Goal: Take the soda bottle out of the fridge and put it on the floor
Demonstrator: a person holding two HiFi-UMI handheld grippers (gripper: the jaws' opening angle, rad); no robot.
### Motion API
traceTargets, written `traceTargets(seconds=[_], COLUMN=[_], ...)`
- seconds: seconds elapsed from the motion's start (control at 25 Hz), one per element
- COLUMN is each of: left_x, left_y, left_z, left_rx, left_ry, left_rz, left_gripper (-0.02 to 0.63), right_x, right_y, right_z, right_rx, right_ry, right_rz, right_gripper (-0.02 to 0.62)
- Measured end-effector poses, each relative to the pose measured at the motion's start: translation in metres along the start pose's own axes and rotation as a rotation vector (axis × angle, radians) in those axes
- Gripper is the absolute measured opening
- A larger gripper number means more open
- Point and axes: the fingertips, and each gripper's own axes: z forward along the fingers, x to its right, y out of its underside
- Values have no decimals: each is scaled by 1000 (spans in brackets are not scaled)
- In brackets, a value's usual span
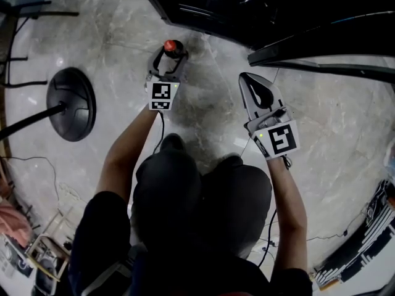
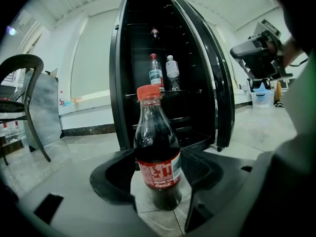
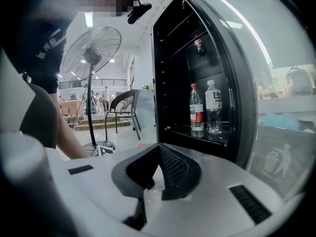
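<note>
The soda bottle point(image 2: 157, 162), dark cola with a red cap and red label, stands upright on the marble floor point(image 2: 74, 157) in front of the open black fridge point(image 2: 168, 58). My left gripper point(image 2: 158, 174) is open, its jaws close on either side of the bottle's lower half. From the head view only the red cap point(image 1: 172, 45) shows beyond the left gripper point(image 1: 168, 59). My right gripper point(image 1: 252, 85) hangs to the right of it, shut with nothing in it; its jaws point(image 3: 157, 149) meet at the tips and point toward the fridge point(image 3: 197, 83).
Two water bottles point(image 2: 156, 73) point(image 2: 172, 69) stand on a fridge shelf, another item higher up. The fridge door point(image 1: 321, 48) swings open at the right. A standing fan's round base point(image 1: 72, 103) sits at the left, and a chair point(image 2: 24, 83) beyond it. Cables lie on the floor.
</note>
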Motion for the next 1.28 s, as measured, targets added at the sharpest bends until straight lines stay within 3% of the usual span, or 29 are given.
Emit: traceTargets(seconds=[0.4,0.64,1.04,1.28], left_x=[0,-2,-9,-12], left_y=[1,-11,-22,-47], left_z=[-6,-14,-52,-80], left_rx=[-8,41,60,122], left_ry=[-23,-45,-9,3], left_rz=[26,32,33,18], left_gripper=[301,301,301,273], right_x=[1,-1,-4,-6], right_y=[1,1,1,-6], right_z=[-3,-3,-1,-2], right_rx=[8,8,7,5], right_ry=[6,0,-16,-25], right_rz=[20,22,29,20], right_gripper=[18,18,18,18])
